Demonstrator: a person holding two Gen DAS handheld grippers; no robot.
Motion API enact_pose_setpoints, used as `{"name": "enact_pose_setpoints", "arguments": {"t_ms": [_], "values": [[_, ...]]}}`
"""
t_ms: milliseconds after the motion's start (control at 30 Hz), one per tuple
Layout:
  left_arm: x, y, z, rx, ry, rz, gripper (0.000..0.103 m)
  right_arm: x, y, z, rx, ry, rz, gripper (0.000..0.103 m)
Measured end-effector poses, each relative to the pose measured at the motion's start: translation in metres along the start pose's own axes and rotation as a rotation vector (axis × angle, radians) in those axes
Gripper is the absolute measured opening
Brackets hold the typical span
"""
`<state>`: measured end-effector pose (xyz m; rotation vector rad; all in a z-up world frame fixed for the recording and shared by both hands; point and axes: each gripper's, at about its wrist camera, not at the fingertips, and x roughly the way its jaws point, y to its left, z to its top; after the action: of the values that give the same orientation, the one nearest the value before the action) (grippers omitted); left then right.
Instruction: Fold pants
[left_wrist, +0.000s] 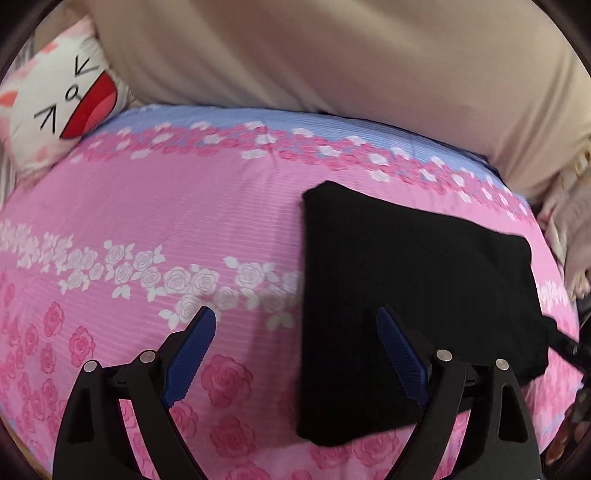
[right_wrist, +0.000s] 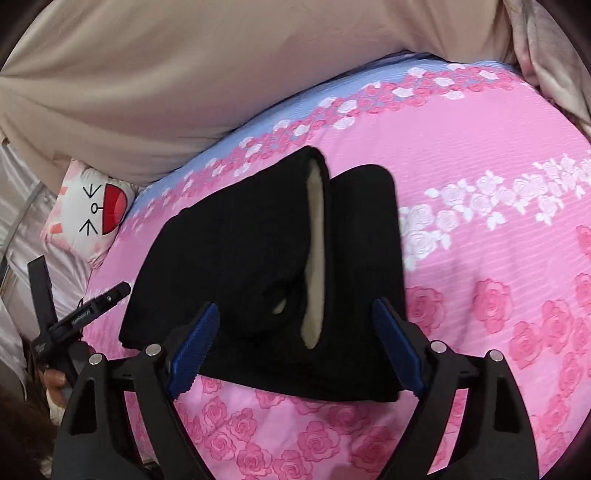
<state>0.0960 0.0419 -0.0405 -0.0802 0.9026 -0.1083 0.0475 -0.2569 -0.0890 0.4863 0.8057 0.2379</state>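
The black pants (left_wrist: 413, 295) lie folded into a compact rectangle on the pink rose-print bedspread (left_wrist: 184, 206). In the right wrist view the pants (right_wrist: 258, 258) show a cream lining strip along one folded edge. My left gripper (left_wrist: 295, 332) is open and empty, hovering above the bedspread with its right finger over the left edge of the pants. My right gripper (right_wrist: 295, 325) is open and empty, hovering over the near end of the pants. The left gripper's body (right_wrist: 88, 314) shows at the left of the right wrist view.
A white cat-face pillow (left_wrist: 62, 110) lies at the far left of the bed, also in the right wrist view (right_wrist: 92, 206). A beige quilt (left_wrist: 332, 55) is piled along the far side of the bed. Pale bedding (left_wrist: 569, 236) bunches at the right edge.
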Motion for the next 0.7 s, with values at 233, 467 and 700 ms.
{"name": "enact_pose_setpoints", "arguments": {"t_ms": [233,467,700], "values": [[-0.015,-0.02,-0.018,0.045,0.009,0.027,0.086,0.015,-0.007,-0.001,0.023,0.03,-0.037,0.081],[-0.019,-0.038,-0.02,0.1,-0.026,0.061,0.086,0.025,-0.007,0.0,0.002,0.024,-0.009,0.066],[-0.029,-0.052,-0.024,0.157,-0.046,0.079,0.086,-0.014,0.03,-0.009,-0.137,-0.088,-0.039,0.016]]}}
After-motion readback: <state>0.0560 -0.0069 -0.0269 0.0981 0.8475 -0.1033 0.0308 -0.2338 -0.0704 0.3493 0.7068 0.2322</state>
